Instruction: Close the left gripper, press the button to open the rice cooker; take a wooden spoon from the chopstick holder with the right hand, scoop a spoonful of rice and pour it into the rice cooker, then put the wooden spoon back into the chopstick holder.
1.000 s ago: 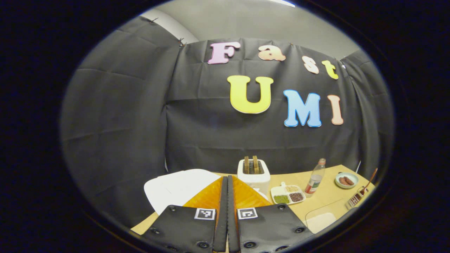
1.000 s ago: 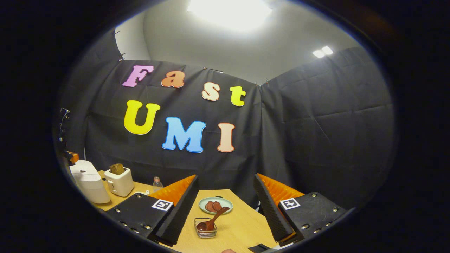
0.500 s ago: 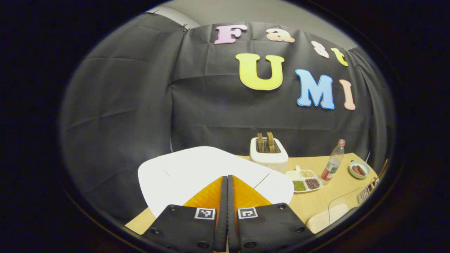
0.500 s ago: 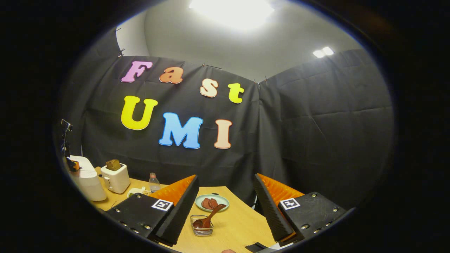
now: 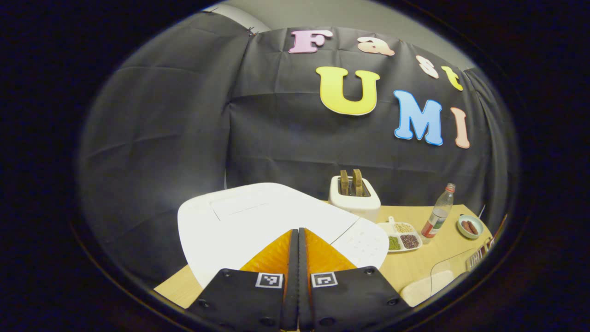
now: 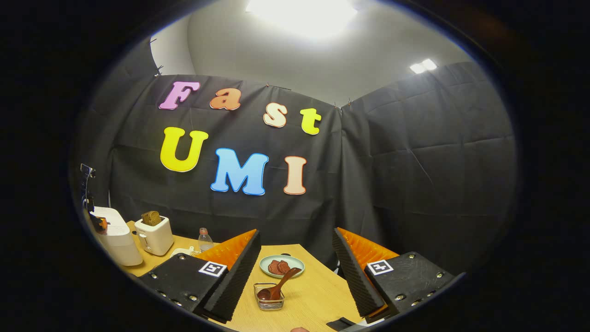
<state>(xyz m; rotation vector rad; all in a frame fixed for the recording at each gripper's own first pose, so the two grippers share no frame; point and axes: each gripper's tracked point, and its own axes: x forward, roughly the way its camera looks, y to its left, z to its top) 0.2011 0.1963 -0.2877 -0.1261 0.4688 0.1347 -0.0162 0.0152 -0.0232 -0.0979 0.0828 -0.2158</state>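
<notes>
We have the left gripper pinched together empty over the unopened rice cooker; right gripper gapes empty, wooden spoon untaken.

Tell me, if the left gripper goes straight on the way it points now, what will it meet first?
Probably the white rice cooker: the shut left gripper points at its closed lid. How near it is, I cannot tell.
</notes>
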